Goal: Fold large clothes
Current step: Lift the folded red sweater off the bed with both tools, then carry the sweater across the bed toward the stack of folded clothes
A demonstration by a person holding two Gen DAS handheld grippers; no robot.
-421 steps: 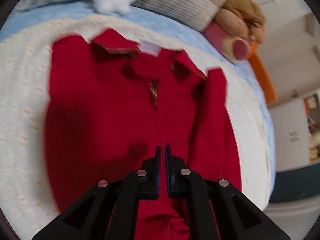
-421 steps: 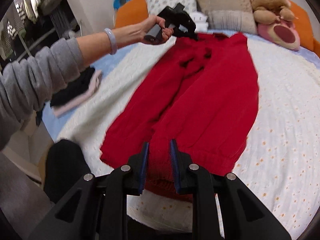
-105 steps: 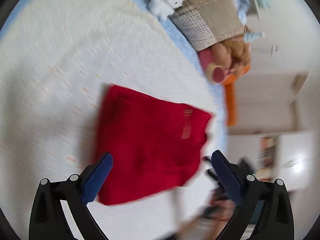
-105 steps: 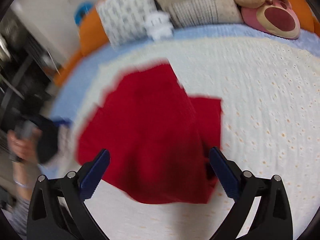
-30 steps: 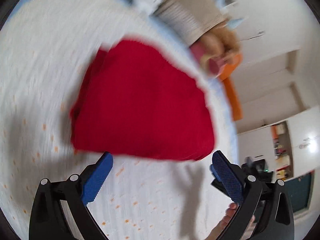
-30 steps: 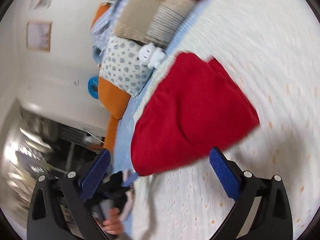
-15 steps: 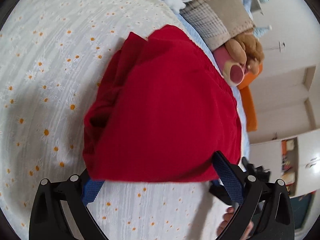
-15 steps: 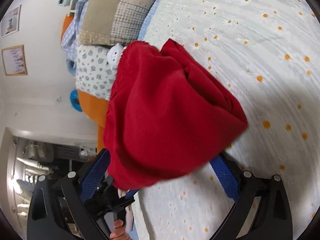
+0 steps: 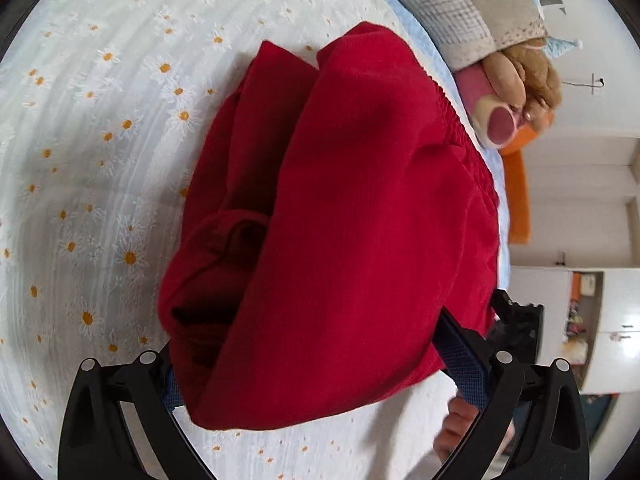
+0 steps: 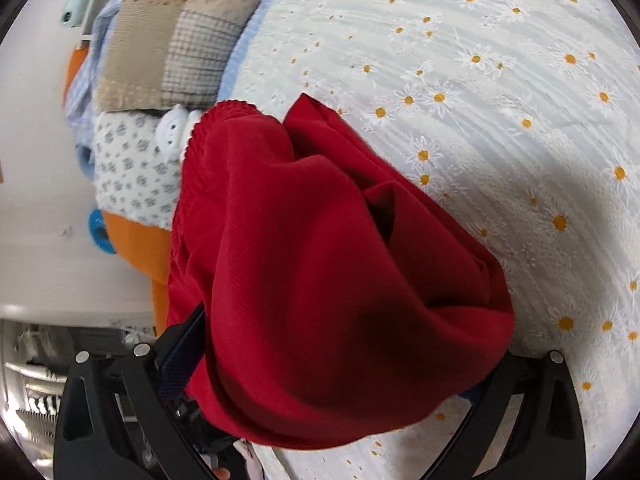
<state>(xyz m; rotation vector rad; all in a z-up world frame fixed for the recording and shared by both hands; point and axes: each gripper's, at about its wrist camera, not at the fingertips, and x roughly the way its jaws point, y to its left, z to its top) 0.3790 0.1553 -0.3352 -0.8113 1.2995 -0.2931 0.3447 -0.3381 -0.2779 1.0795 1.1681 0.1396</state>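
Note:
The folded red garment (image 9: 352, 220) lies bunched on the daisy-print bedspread (image 9: 80, 120). My left gripper (image 9: 308, 344) is open wide, and its blue-padded fingers straddle the bundle's near end. Beyond the right finger, part of the other gripper (image 9: 516, 320) and a hand (image 9: 456, 428) show. In the right wrist view the same red garment (image 10: 312, 272) bulges between the spread fingers of my right gripper (image 10: 344, 344), which is also open. The cloth hides both right fingertips and the left gripper's left fingertip. Whether the bundle still rests on the bedspread (image 10: 500, 80) cannot be told.
Checked beige pillows (image 9: 472, 4) and a brown and pink plush toy (image 9: 520, 88) line the head of the bed. In the right wrist view sit a patchwork pillow (image 10: 172, 40), a patterned pillow (image 10: 132, 168) and a small white plush (image 10: 172, 132). Cupboards stand beyond the bed.
Both grippers have closed in on the folded garment from opposite sides. It now fills the gap between each pair of fingers and bulges upward. The fingers stay spread wide.

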